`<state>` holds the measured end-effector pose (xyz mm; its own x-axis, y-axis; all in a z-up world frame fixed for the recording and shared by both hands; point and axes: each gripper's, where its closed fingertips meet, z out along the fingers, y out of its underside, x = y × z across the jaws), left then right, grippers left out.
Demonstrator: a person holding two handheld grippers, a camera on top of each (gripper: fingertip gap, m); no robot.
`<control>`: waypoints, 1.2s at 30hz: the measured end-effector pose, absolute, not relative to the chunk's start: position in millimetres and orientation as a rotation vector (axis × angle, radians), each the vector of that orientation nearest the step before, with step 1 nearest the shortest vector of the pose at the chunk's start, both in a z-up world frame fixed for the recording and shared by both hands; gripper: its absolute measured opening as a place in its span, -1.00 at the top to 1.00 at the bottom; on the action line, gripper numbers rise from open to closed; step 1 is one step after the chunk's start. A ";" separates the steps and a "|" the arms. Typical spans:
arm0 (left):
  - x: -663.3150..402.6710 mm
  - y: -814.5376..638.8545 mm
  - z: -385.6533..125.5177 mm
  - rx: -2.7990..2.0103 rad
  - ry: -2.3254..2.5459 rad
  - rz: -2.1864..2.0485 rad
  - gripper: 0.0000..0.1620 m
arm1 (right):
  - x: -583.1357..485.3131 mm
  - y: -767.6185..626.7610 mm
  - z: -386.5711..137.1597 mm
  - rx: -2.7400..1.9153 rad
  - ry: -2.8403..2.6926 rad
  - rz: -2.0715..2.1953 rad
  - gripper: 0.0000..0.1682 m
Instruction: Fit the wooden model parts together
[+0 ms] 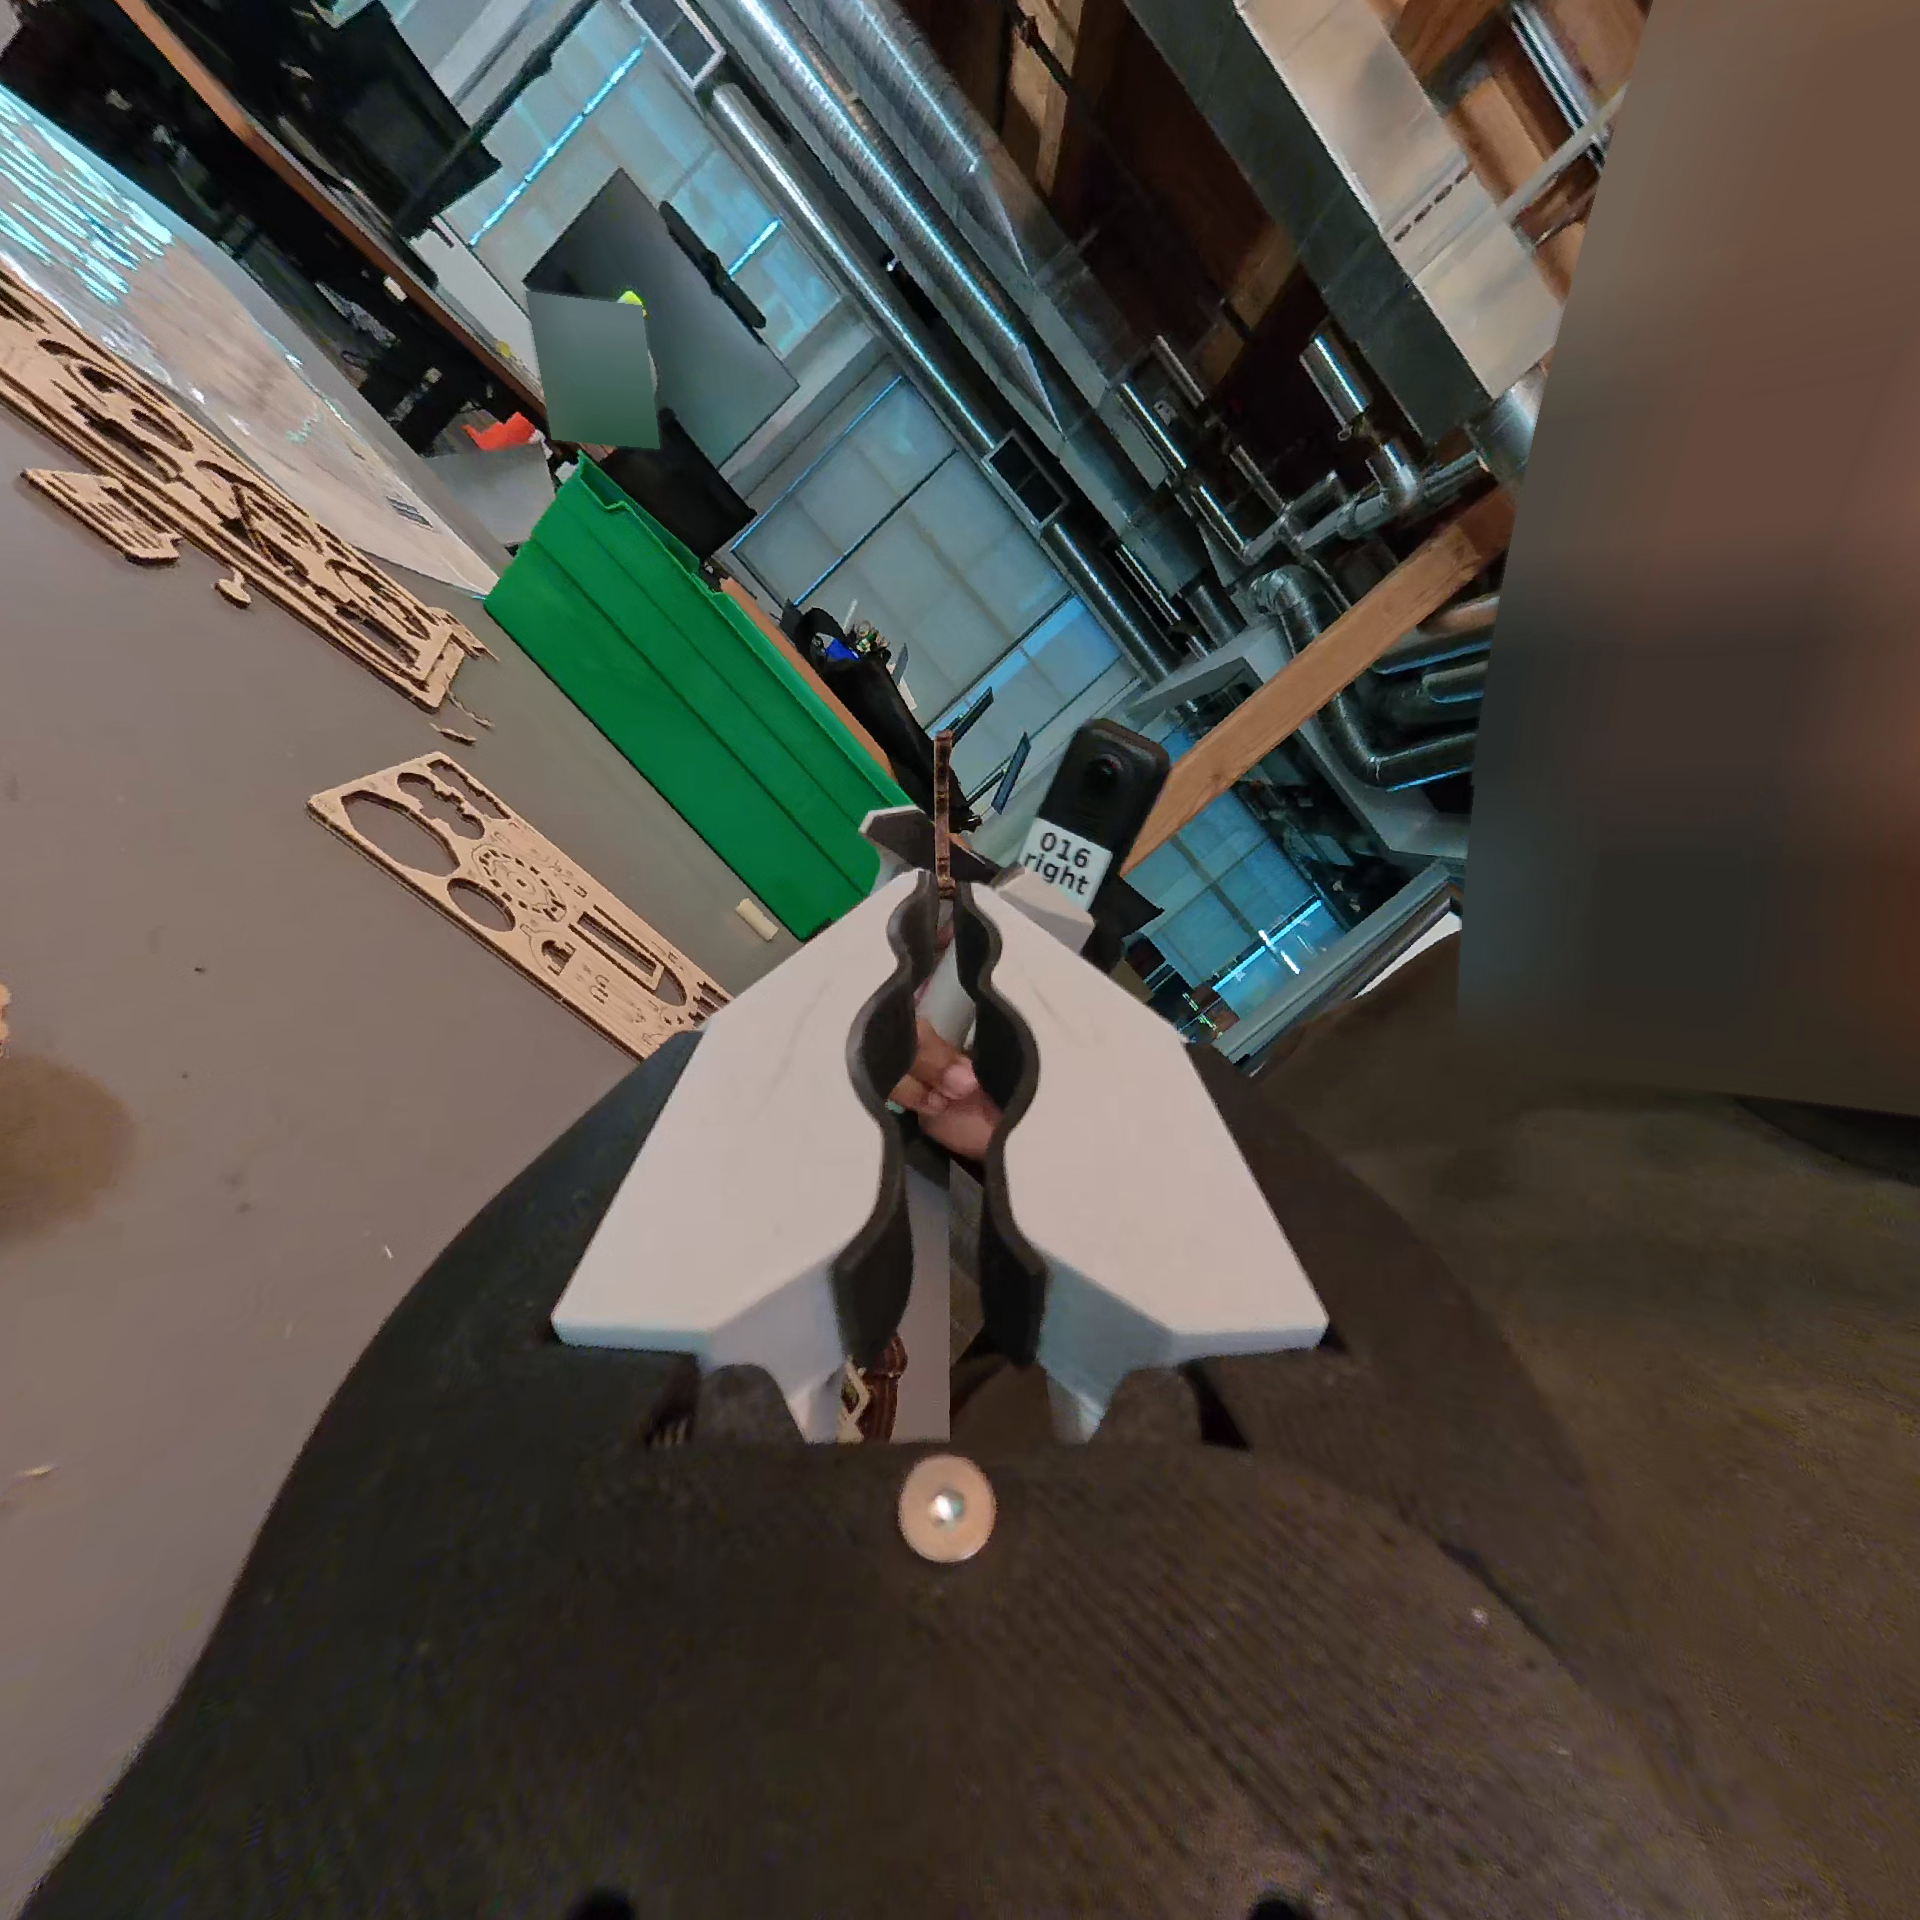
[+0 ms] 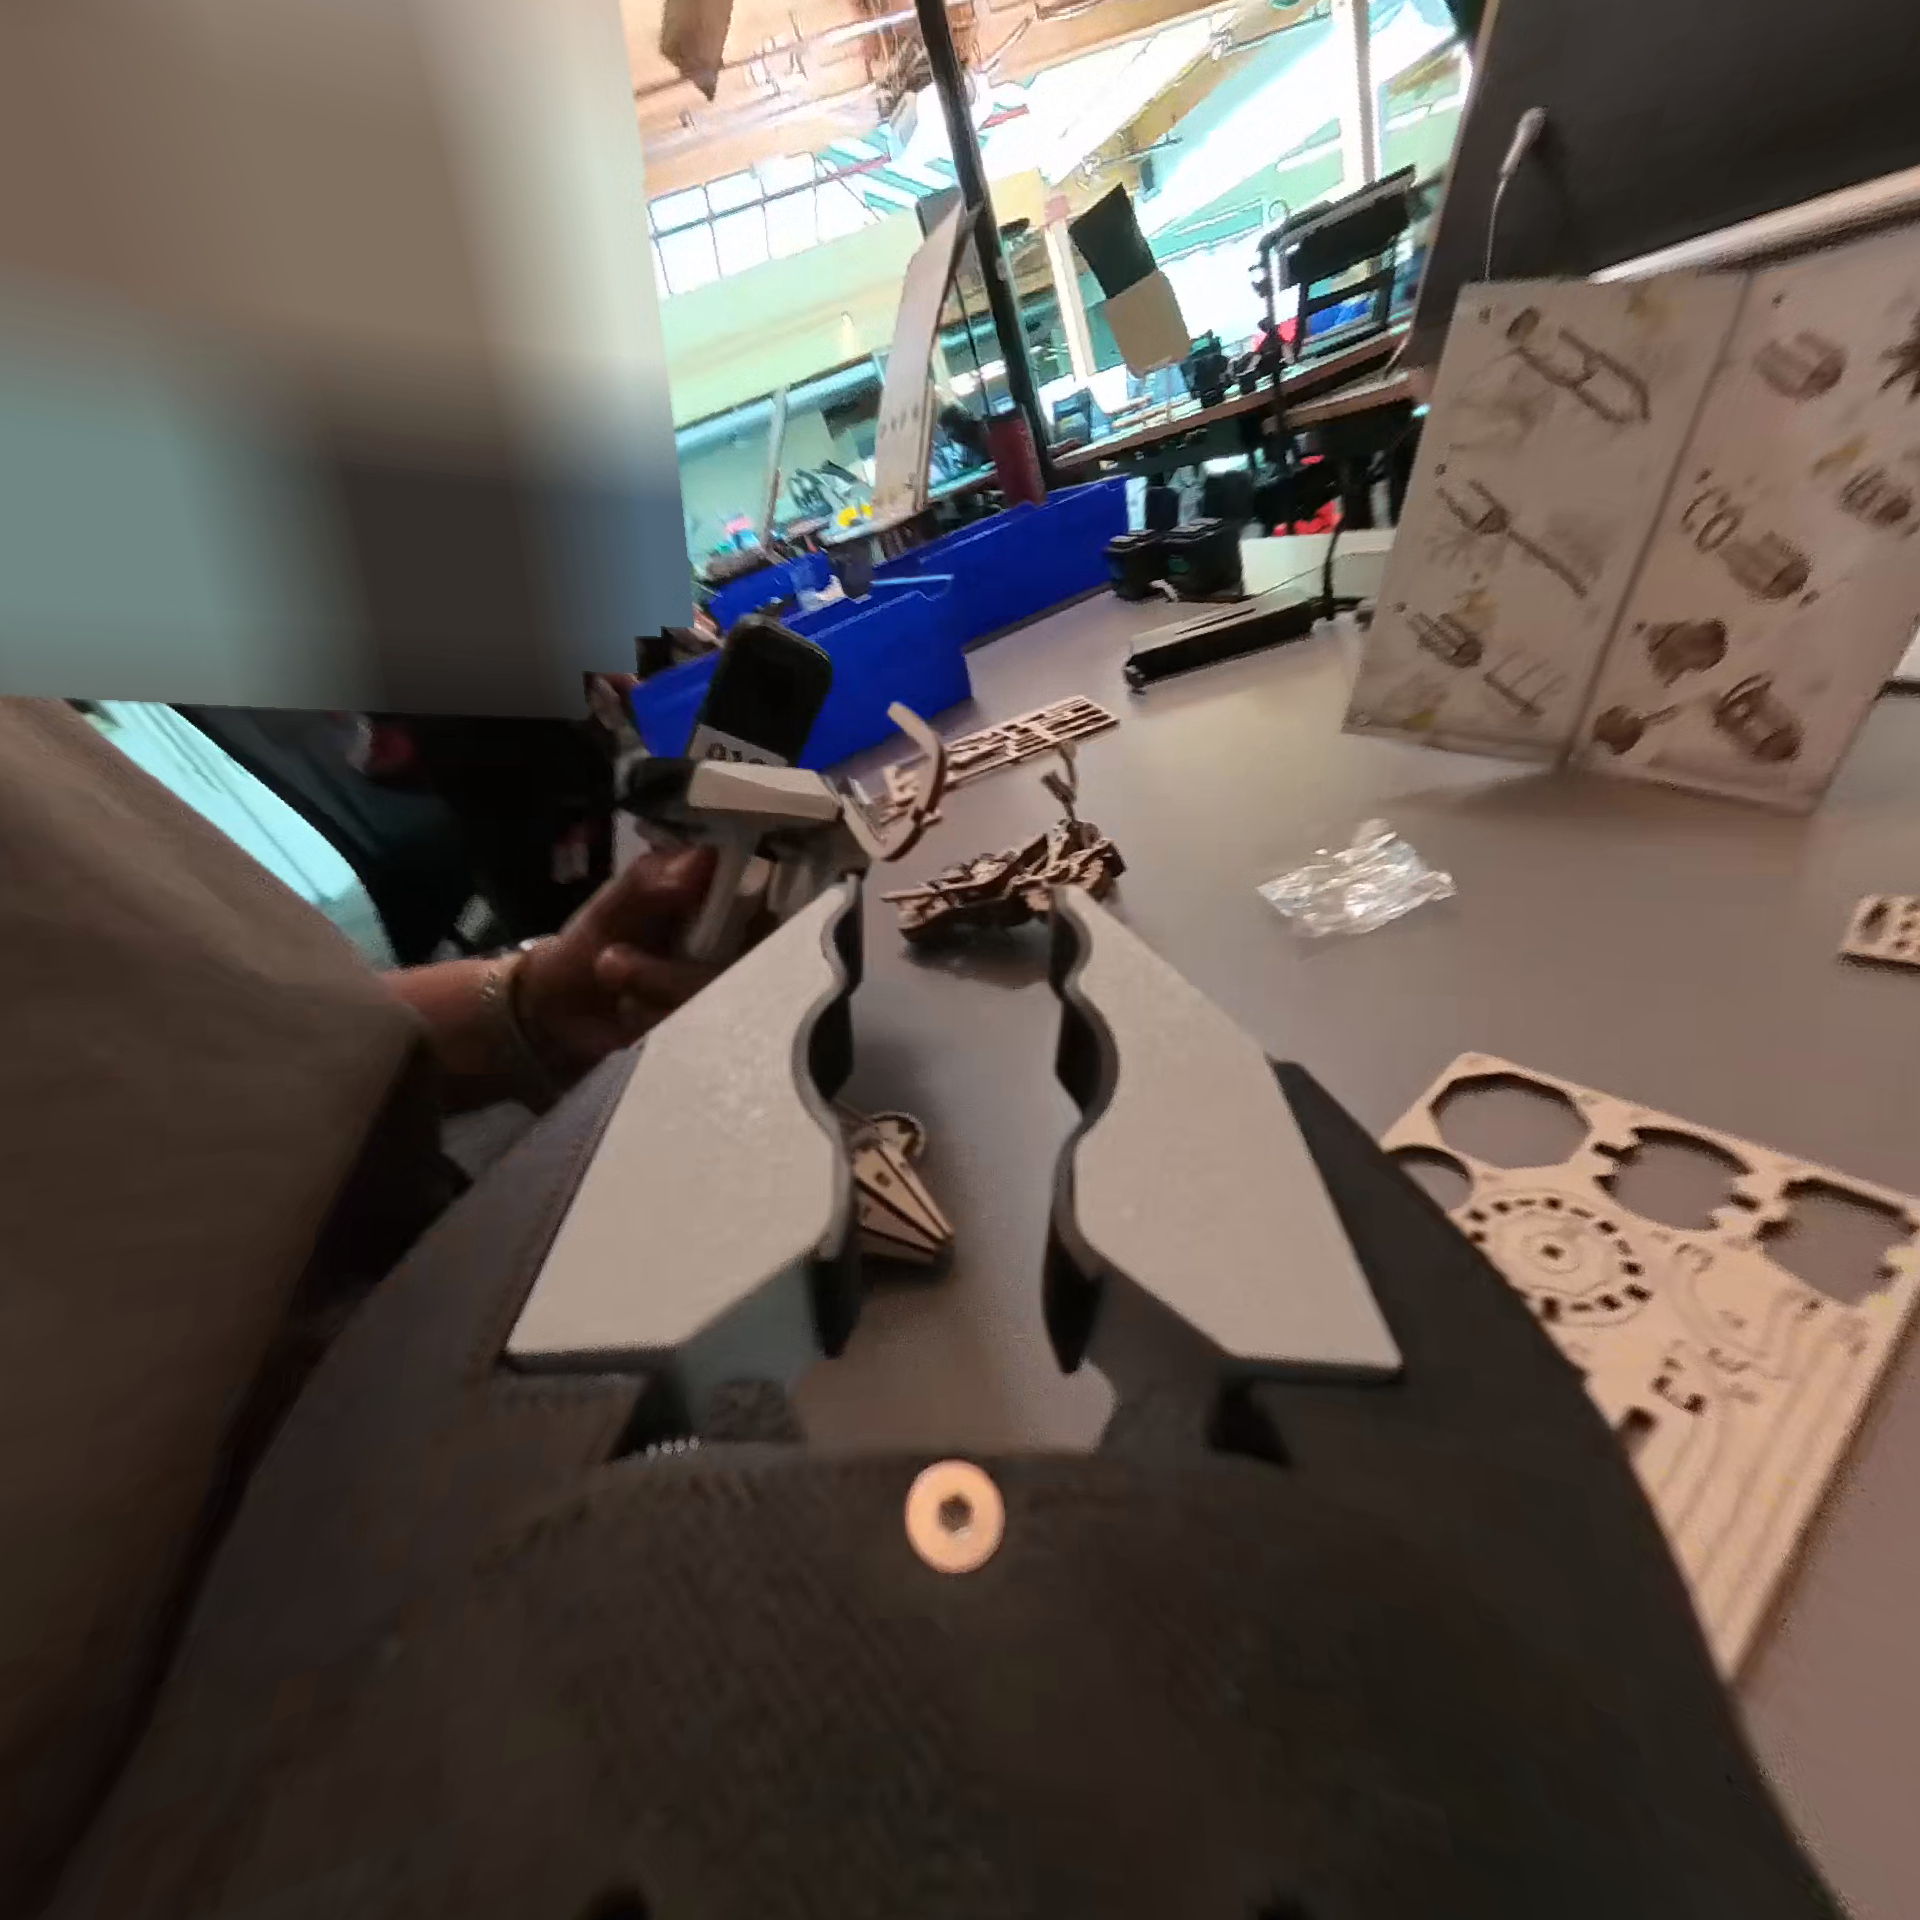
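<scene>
The grey table stood in a big workshop hall. At ten o'clock a green bin lay; blue bins at twelve. Silver ducts crossed wooden beams above bright windows.

The wooden sheet runs past the right edge, perhaps partly blurred.

A green bin stands on the grey table; blue bins and crumpled clear plastic lie elsewhere.
</scene>
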<state>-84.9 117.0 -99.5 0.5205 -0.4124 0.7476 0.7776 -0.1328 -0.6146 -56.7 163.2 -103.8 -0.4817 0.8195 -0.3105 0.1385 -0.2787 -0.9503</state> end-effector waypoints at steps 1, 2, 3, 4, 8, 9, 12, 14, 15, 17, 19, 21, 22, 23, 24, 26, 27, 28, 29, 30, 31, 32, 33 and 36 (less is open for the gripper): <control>-85.4 117.0 -99.7 -1.350 -0.355 -1.061 1.00 | -56.4 162.3 -103.5 -1.166 -1.488 1.766 0.59; -85.6 116.9 -99.9 -1.350 -0.358 -1.065 1.00 | -56.2 161.5 -103.2 -1.139 -1.495 1.729 0.59; -85.9 116.9 -100.3 -1.350 -0.361 -1.068 1.00 | -55.9 160.8 -102.7 -1.115 -1.500 1.697 0.58; -86.4 117.0 -100.5 -1.348 -0.365 -1.070 1.00 | -55.8 160.1 -102.6 -1.094 -1.506 1.669 0.58; -86.8 116.8 -100.9 -1.341 -0.370 -1.086 1.00 | -55.5 156.7 -104.8 -1.038 -1.536 1.587 0.58; -86.7 116.7 -101.0 -1.342 -0.369 -1.089 1.00 | -55.3 155.8 -105.1 -1.030 -1.541 1.578 0.58; -87.1 116.5 -101.6 -1.344 -0.365 -1.085 1.00 | -55.2 154.4 -105.2 -1.019 -1.543 1.570 0.58; -87.5 116.4 -101.8 -1.345 -0.364 -1.084 1.00 | -55.5 154.3 -105.3 -1.020 -1.543 1.574 0.58; -88.0 116.5 -101.8 -1.345 -0.365 -1.082 1.00 | -55.7 154.2 -105.4 -1.022 -1.542 1.575 0.58; -88.6 116.3 -101.9 -1.344 -0.366 -1.082 1.00 | -55.9 154.1 -105.4 -1.022 -1.542 1.577 0.57; -89.2 116.3 -102.3 -1.344 -0.367 -1.080 1.00 | -56.2 153.4 -105.8 -1.018 -1.545 1.572 0.57; -89.6 116.2 -102.4 -1.344 -0.367 -1.081 1.00 | -56.4 152.1 -106.6 -1.015 -1.552 1.568 0.57; -89.7 116.2 -102.5 -1.344 -0.367 -1.080 1.00 | -56.5 151.6 -106.8 -1.014 -1.554 1.568 0.57; -89.8 116.1 -102.6 -1.344 -0.368 -1.079 1.00 | -56.5 151.1 -106.9 -1.013 -1.555 1.567 0.57; -90.0 116.1 -102.7 -1.344 -0.368 -1.079 1.00 | -56.6 150.9 -107.0 -1.011 -1.557 1.566 0.57; -90.2 116.0 -102.7 -1.343 -0.370 -1.080 1.00 | -56.6 150.9 -107.1 -1.011 -1.557 1.564 0.57; -90.4 116.1 -102.8 -1.342 -0.371 -1.081 1.00 | -56.6 151.0 -107.1 -1.011 -1.556 1.565 0.57; -90.6 116.1 -102.9 -1.342 -0.373 -1.081 1.00 | -56.6 151.1 -107.0 -1.012 -1.556 1.565 0.57; -90.7 116.1 -103.0 -1.341 -0.375 -1.082 1.00 | -56.5 151.3 -107.0 -1.012 -1.556 1.565 0.57; -90.8 116.2 -103.1 -1.341 -0.376 -1.083 1.00 | -56.5 151.4 -107.0 -1.012 -1.555 1.565 0.57; -90.8 116.2 -103.1 -1.341 -0.376 -1.083 1.00 | -56.6 151.4 -107.0 -1.012 -1.555 1.564 0.57; -91.0 116.3 -103.3 -1.341 -0.377 -1.083 1.00 | -56.5 151.4 -107.0 -1.012 -1.555 1.564 0.57; -91.2 116.4 -103.4 -1.342 -0.379 -1.082 1.00 | -56.5 151.3 -107.1 -1.012 -1.556 1.563 0.57; -91.9 116.5 -103.9 -1.342 -0.383 -1.083 1.00 | -56.6 151.1 -107.4 -1.012 -1.558 1.563 0.57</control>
